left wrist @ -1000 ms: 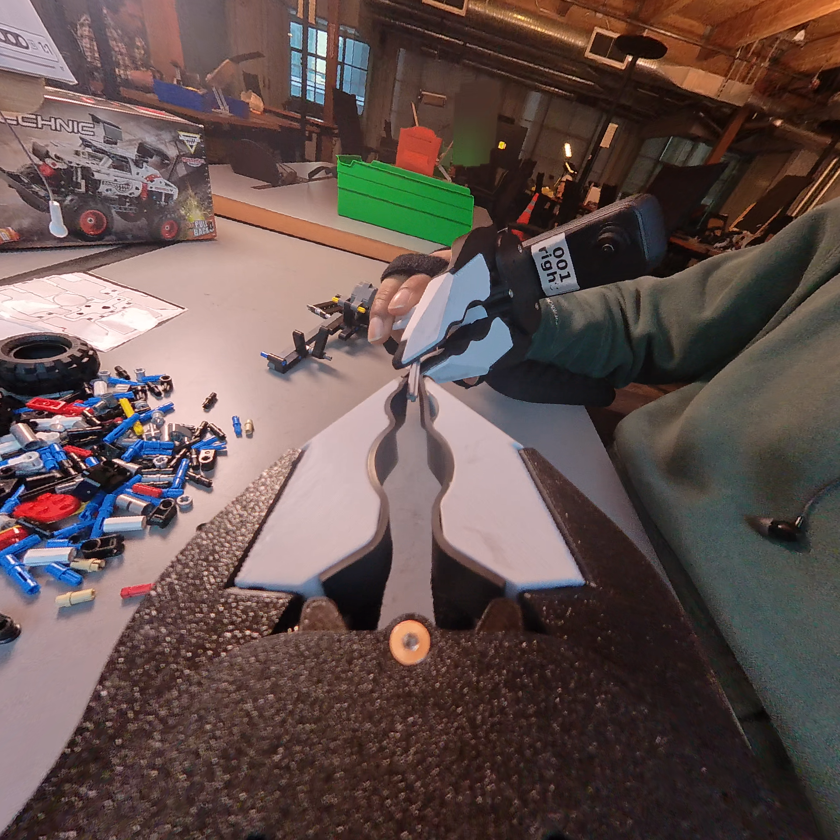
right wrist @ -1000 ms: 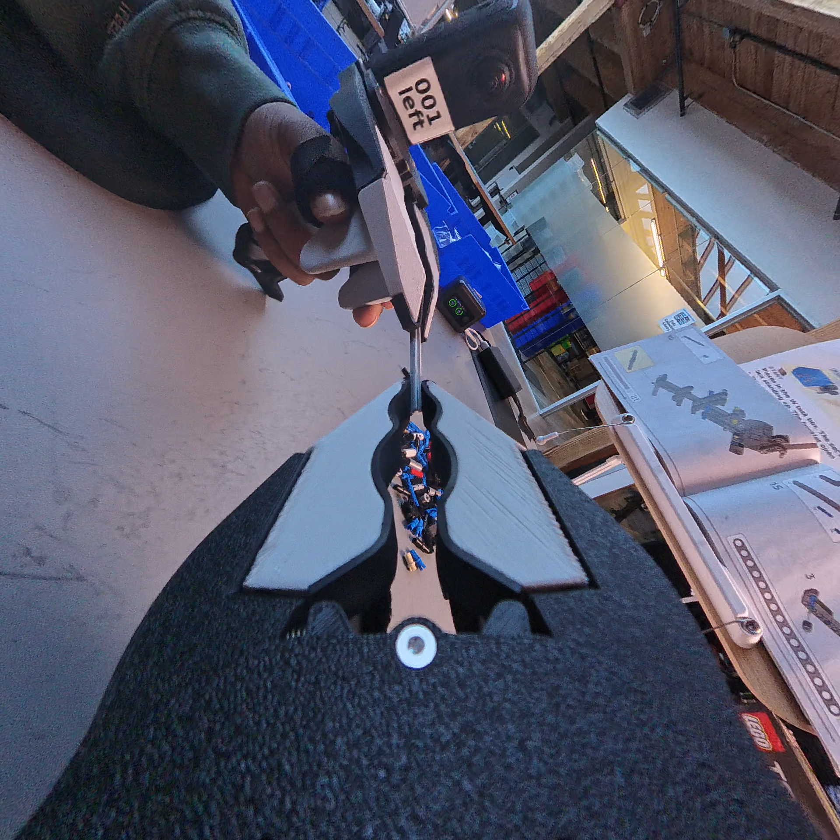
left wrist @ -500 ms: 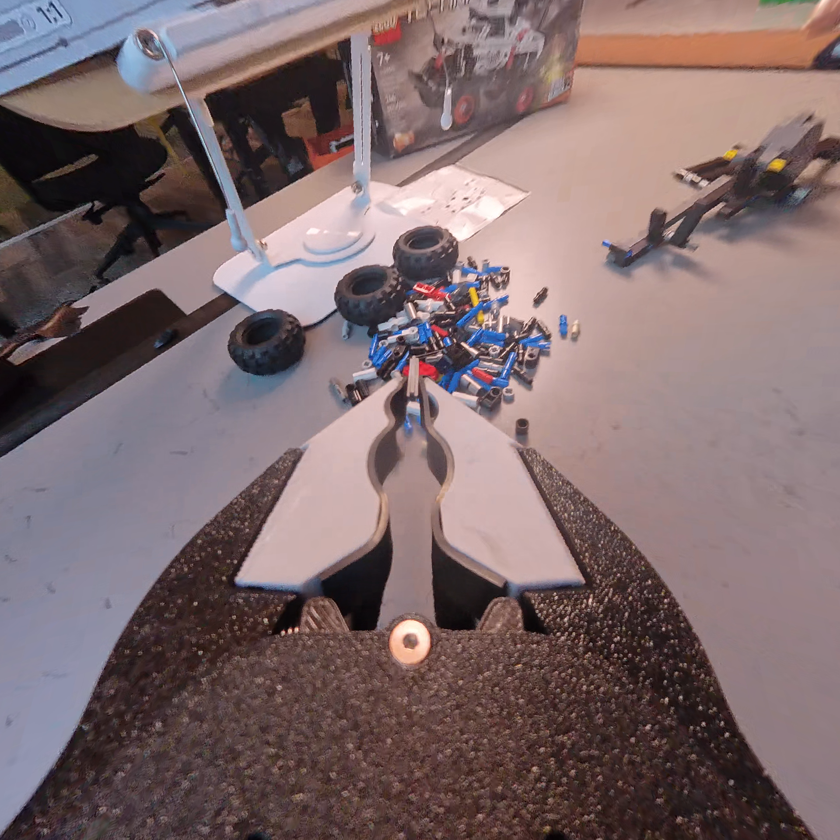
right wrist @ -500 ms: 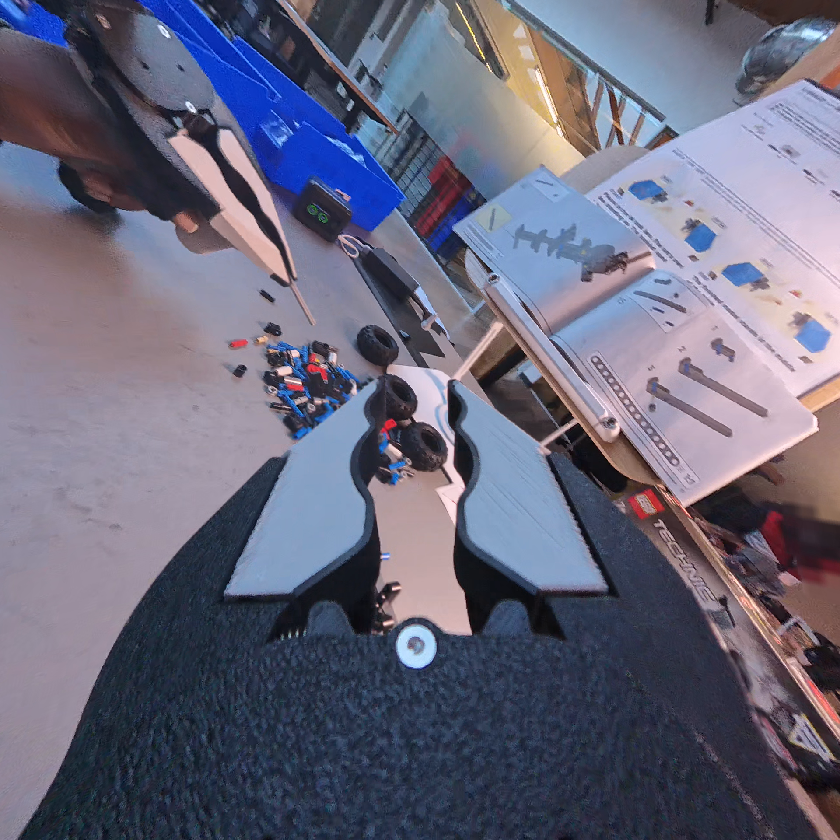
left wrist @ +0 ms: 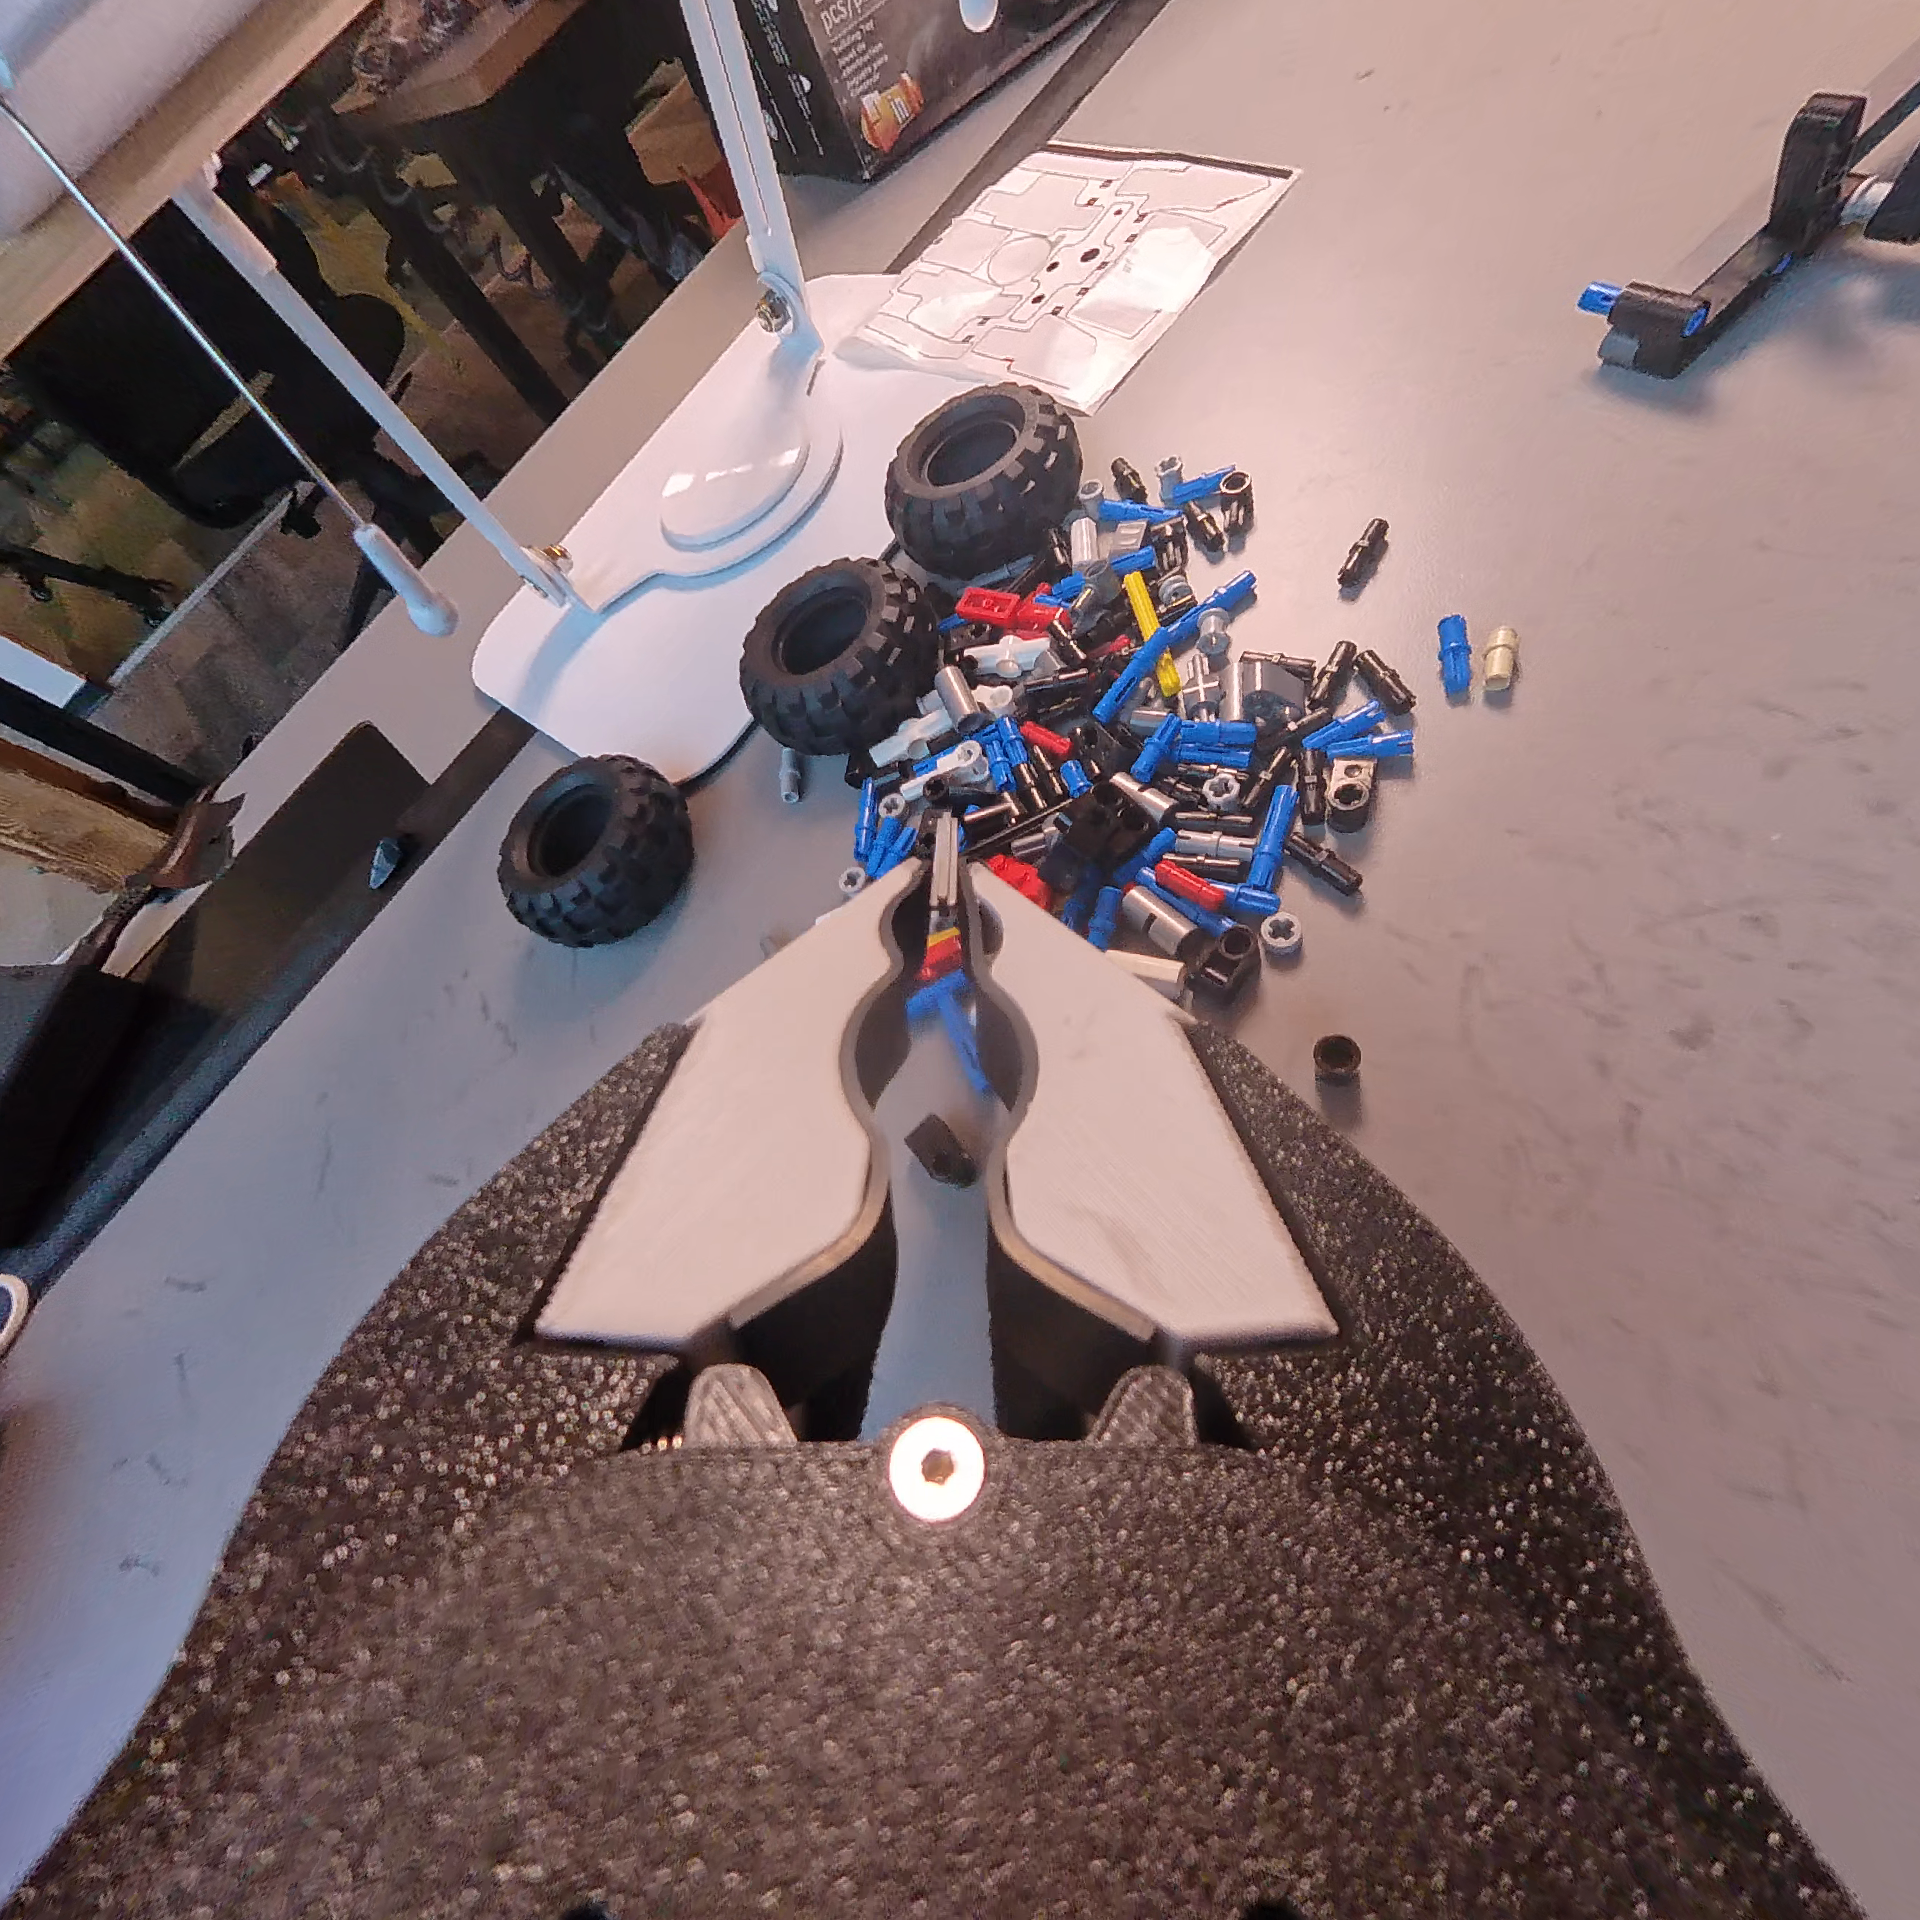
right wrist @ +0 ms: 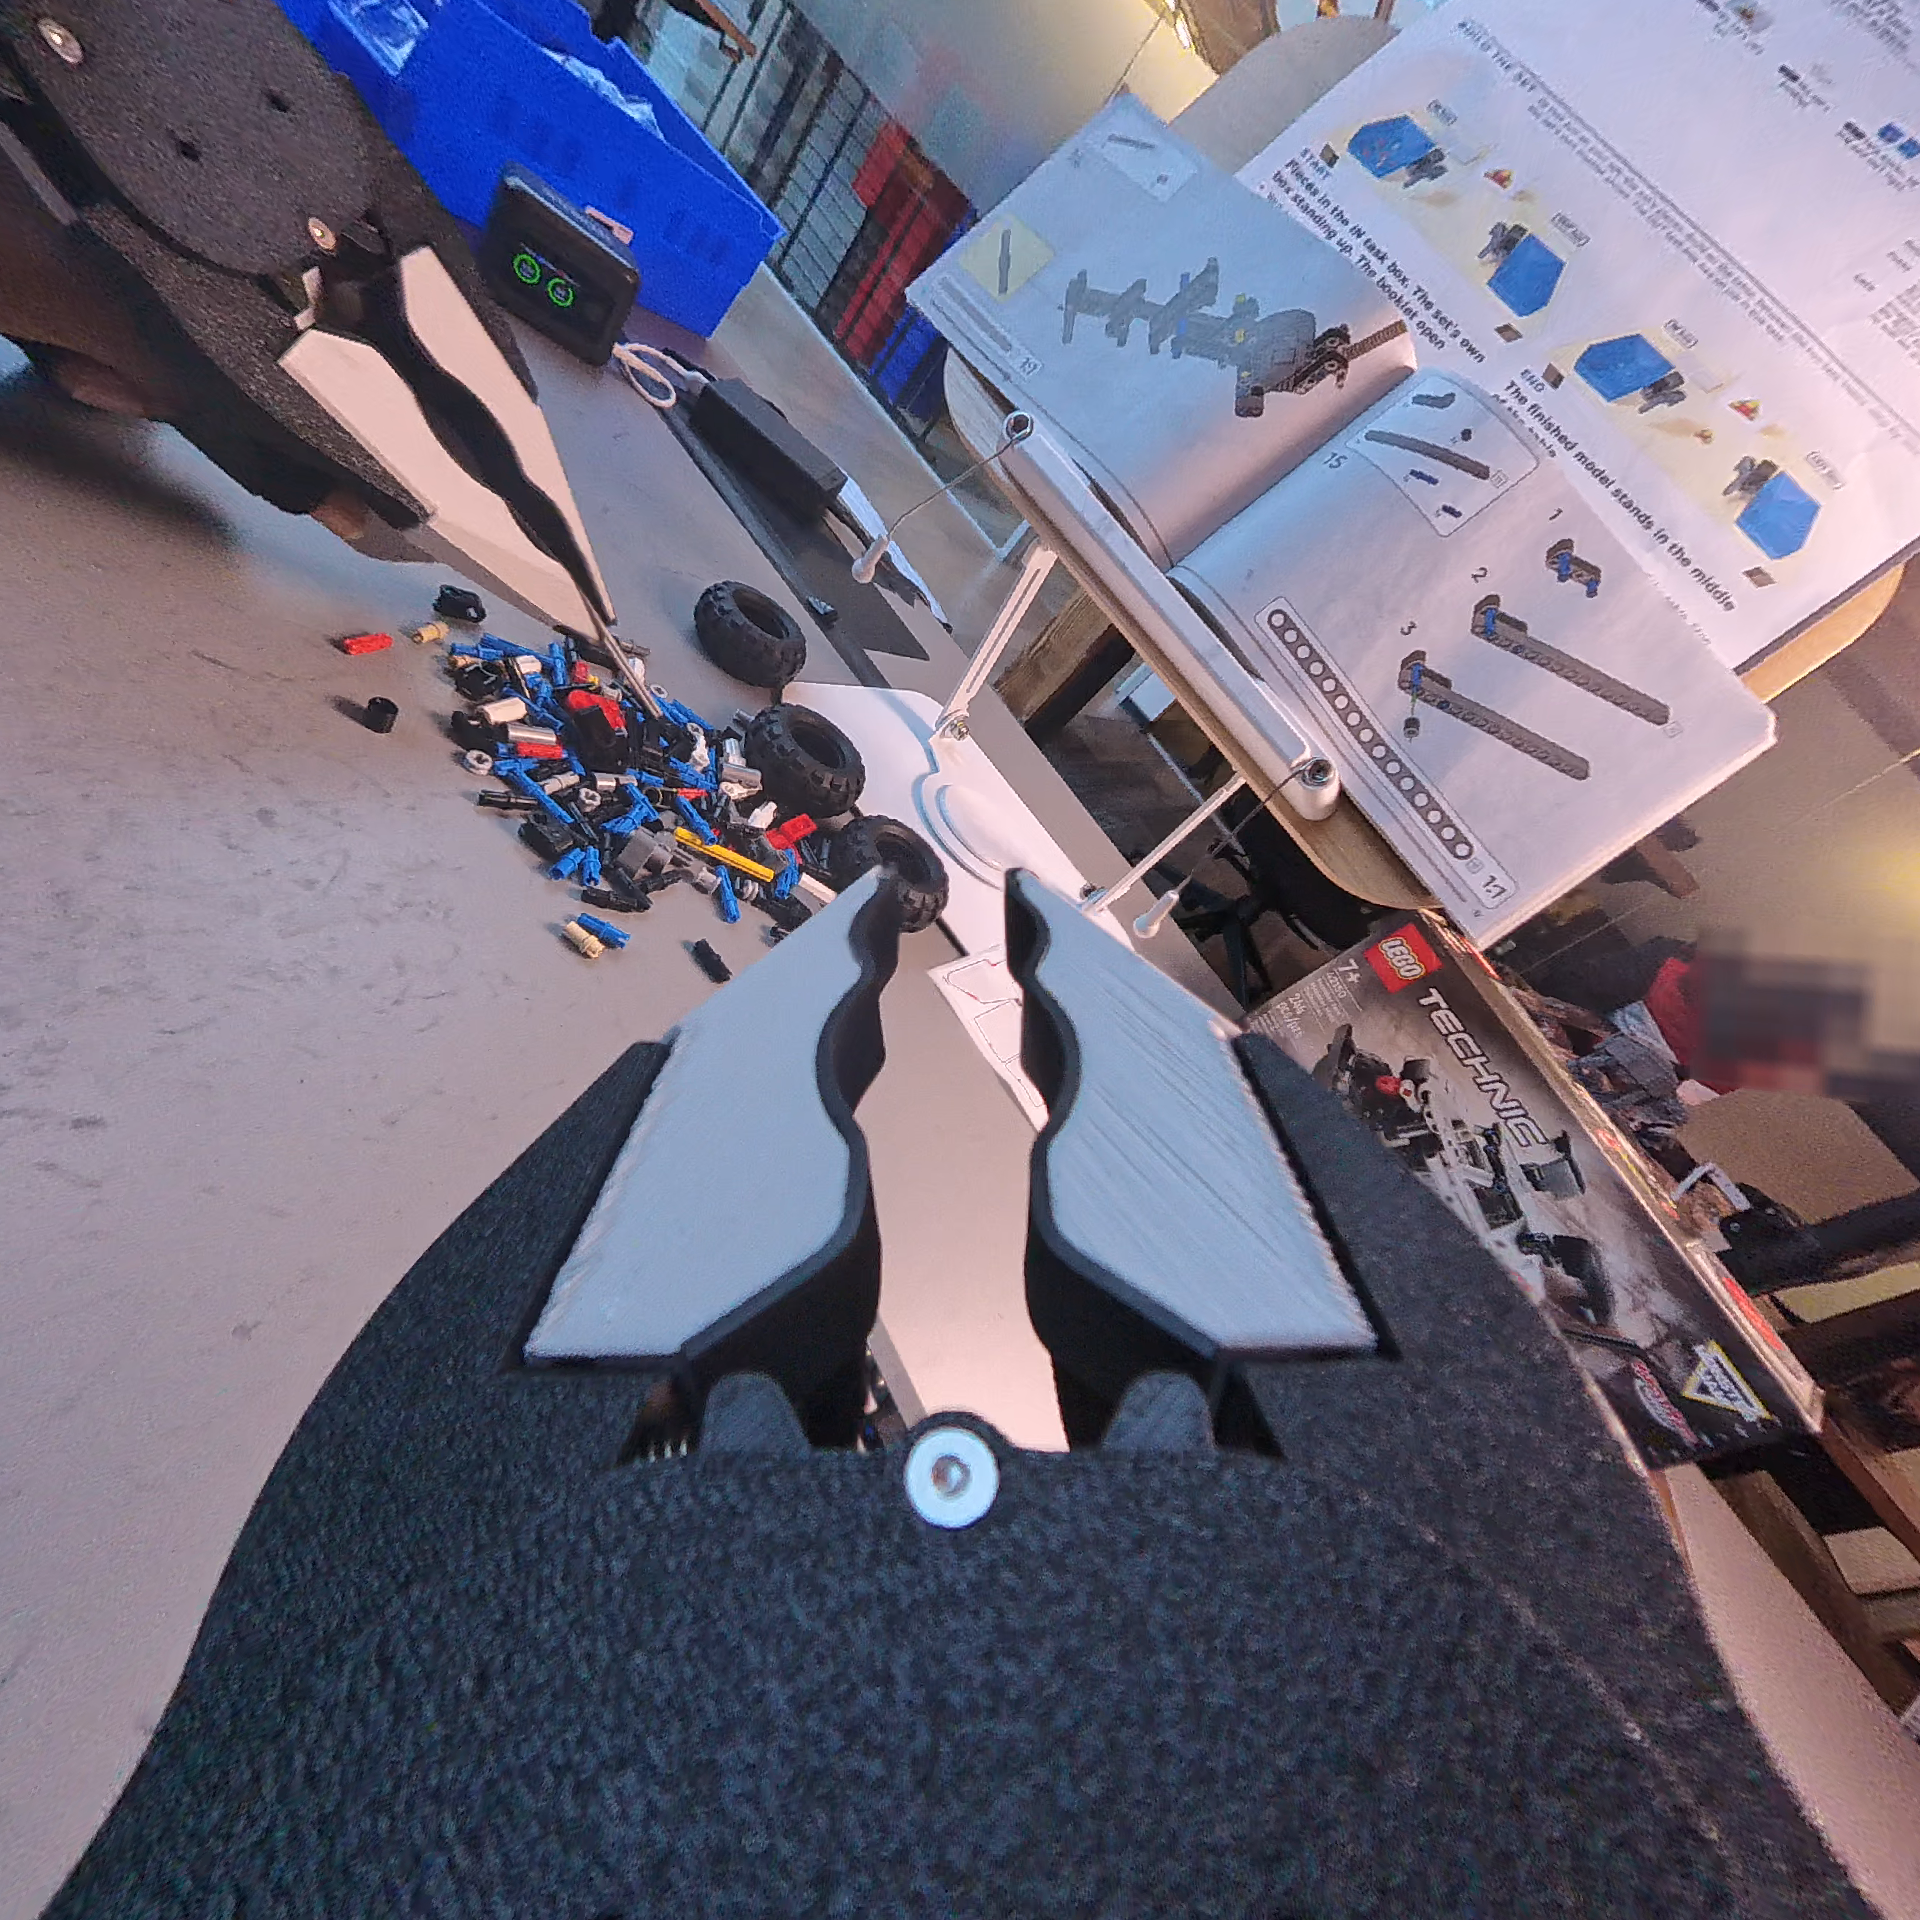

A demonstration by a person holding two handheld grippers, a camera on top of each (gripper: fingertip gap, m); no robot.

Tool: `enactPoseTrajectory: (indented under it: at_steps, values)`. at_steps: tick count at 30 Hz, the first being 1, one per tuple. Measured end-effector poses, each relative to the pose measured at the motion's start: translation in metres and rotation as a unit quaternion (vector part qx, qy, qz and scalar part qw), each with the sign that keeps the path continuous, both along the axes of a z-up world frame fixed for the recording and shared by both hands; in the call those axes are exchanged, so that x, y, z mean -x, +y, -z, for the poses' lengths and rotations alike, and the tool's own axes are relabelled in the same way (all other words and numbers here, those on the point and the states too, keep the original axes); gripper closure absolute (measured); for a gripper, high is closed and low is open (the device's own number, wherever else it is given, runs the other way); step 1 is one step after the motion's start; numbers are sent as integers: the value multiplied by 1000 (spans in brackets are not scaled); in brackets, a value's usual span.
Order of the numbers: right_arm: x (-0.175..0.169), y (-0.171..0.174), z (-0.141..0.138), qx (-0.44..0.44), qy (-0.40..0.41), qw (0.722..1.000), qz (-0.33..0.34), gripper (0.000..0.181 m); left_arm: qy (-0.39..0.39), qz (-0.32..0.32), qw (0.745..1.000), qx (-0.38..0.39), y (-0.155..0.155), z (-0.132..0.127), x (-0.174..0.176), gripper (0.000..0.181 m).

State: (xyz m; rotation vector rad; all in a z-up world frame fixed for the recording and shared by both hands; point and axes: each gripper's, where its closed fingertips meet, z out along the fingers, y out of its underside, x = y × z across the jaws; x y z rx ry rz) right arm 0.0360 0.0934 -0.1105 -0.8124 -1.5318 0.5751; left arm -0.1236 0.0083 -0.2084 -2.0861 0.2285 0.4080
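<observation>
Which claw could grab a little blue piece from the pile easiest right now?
Probably the right gripper: it is open and empty, aimed near the pile. The left gripper hangs just over the pile but is shut on a thin grey rod.

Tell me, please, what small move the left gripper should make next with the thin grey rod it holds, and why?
Probably lower it a little and open. The left gripper is shut on the thin grey rod, whose far end hangs just over the pile of small parts on the grey table; the right gripper is open and empty, off to the side.
</observation>
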Motion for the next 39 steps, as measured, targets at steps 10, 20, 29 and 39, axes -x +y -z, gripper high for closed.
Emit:
enactPoseTrajectory:
  at_steps: [10,20,29,39]
  values:
    - [3,0,9,1,-16,1000,3,161,-82,23,995,-48,-4,-23,-11,140]
    - [-44,67,-33,56,-59,996,32,165,-138,62,981,-119,-46,-69,-49,135]
    - [-66,59,97,58,-417,907,-5,121,-136,106,983,-64,-47,-39,-83,138]
    - [-61,25,121,-23,-465,883,-61,148,-134,147,979,-40,-48,-25,-107,142]
